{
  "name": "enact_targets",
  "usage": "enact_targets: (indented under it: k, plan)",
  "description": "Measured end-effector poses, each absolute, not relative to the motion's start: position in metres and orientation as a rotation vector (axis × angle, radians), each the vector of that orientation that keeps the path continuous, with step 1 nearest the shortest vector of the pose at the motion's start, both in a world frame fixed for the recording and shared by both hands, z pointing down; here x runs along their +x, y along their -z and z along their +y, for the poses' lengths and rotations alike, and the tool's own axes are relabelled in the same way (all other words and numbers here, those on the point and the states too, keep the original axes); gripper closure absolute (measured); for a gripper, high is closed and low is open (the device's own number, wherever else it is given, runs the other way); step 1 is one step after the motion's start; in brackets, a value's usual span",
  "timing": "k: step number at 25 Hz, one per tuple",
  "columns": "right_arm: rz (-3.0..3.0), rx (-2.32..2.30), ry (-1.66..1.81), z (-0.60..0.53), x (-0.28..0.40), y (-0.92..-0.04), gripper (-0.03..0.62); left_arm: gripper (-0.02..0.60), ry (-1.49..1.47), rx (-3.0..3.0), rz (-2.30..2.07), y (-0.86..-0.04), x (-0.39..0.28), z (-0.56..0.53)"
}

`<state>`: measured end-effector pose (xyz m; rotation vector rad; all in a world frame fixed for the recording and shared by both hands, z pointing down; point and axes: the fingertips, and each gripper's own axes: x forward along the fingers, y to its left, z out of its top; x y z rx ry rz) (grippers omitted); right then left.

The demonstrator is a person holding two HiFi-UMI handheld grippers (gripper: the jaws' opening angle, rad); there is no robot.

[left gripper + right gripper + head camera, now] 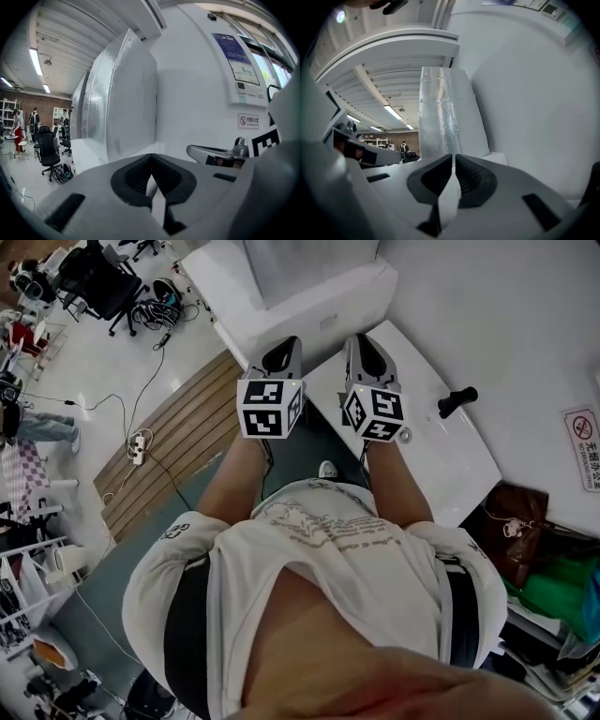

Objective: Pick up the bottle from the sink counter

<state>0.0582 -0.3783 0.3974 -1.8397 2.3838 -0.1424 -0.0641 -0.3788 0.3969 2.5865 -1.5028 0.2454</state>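
No bottle shows in any view. In the head view I hold both grippers side by side at chest height, pointing forward. My left gripper [281, 356] is shut with nothing between its pads, and its tips meet in the left gripper view [151, 160]. My right gripper [367, 351] is also shut and empty, its pads together in the right gripper view [453, 161]. It hangs over the near edge of a white sink counter [441, 451]. A black tap handle [457, 401] stands on that counter, to the right of the right gripper.
A tall white unit wrapped in plastic [300, 287] stands straight ahead against the wall. A wooden slatted panel [178, 427] and a power strip with cable [138, 446] lie on the floor at left. Office chairs [98, 282] stand beyond. A brown bag [516, 521] sits at right.
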Motion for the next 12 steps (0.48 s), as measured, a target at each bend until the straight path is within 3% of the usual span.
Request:
enact_targets:
  k: [12]
  plan:
    - [2.456,-1.921,0.199,-0.433,0.077,-0.481,0.568,0.560,-0.315,2.520,-1.516,-0.421,-0.060,-0.399]
